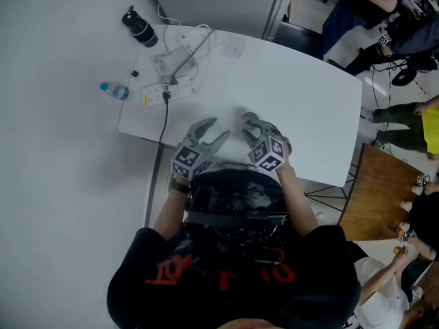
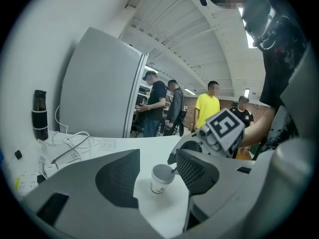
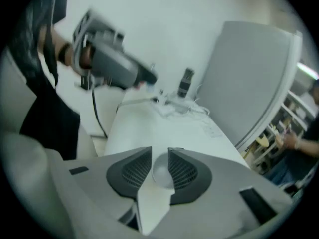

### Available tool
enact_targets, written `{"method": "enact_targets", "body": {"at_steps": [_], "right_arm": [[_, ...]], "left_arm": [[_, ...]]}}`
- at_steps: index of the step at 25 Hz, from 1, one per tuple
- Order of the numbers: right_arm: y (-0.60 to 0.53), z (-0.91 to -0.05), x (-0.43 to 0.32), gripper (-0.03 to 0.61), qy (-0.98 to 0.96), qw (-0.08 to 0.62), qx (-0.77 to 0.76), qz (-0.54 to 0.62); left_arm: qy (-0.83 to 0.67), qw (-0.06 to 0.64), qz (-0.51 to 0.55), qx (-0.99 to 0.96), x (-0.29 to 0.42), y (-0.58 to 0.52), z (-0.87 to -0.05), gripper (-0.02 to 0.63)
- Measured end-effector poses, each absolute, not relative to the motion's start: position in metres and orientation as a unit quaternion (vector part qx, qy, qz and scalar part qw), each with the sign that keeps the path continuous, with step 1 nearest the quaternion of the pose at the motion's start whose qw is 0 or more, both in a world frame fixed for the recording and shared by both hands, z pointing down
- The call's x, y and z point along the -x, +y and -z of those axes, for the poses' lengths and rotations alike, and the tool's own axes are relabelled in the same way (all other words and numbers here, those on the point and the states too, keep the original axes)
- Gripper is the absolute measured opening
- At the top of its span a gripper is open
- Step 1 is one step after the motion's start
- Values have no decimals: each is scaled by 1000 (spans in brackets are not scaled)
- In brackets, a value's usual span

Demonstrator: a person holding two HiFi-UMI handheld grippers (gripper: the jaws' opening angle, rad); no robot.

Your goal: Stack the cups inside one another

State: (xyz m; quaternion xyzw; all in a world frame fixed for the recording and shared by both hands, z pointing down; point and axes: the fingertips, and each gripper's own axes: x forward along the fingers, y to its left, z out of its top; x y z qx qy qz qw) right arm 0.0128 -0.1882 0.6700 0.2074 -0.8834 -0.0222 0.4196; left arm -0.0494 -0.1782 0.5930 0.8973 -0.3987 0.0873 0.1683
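A single white paper cup (image 2: 162, 178) stands upright on the white table (image 1: 309, 108), its grey inside showing. In the head view the cup is hidden behind the two grippers. My left gripper (image 2: 157, 157) is open wide, with the cup a little beyond its jaws. My right gripper (image 2: 173, 162) reaches in from the right, one fingertip just at the cup's rim. In the right gripper view the right gripper (image 3: 159, 153) has a narrow gap between its pads, and the blurred cup (image 3: 162, 174) shows beyond it. Both the left gripper (image 1: 216, 130) and the right gripper (image 1: 244, 125) hover close together over the table's near edge.
A power strip with cables (image 1: 164, 91) lies at the table's far left corner. A black bottle (image 1: 140, 27) and a water bottle (image 1: 113, 90) lie on the floor beyond it. A grey partition (image 2: 104, 88) stands behind the table. People (image 2: 209, 108) and a wooden table (image 1: 384, 197) are to the right.
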Motion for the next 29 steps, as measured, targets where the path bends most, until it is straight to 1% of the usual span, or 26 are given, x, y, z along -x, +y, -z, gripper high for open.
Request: {"method": "enact_targets", "body": {"at_steps": [1, 3, 4, 6, 11, 18, 29], "right_arm": [[-188, -647, -15, 85, -912, 339, -232, -28], [-192, -596, -23, 6, -938, 184, -271, -113], [-194, -577, -28, 6, -940, 131, -282, -138], [-199, -554, -35, 5, -939, 74, -297, -158], [-206, -522, -48, 5, -932, 31, -330, -145], [-208, -489, -91, 5, -916, -23, -372, -147], [-200, -488, -123, 5, -912, -45, -369, -173]], "left_arm": [[-399, 170, -77, -898, 50, -177, -586, 230], [-401, 179, -46, -897, 53, -175, -572, 230], [-401, 185, -28, -897, 53, -174, -565, 230], [-402, 186, -1, -896, 52, -173, -552, 230], [-396, 164, 15, -903, 41, -174, -516, 229], [-404, 134, 38, -904, 33, -182, -473, 224], [-385, 149, 33, -910, -12, -169, -475, 224]]}}
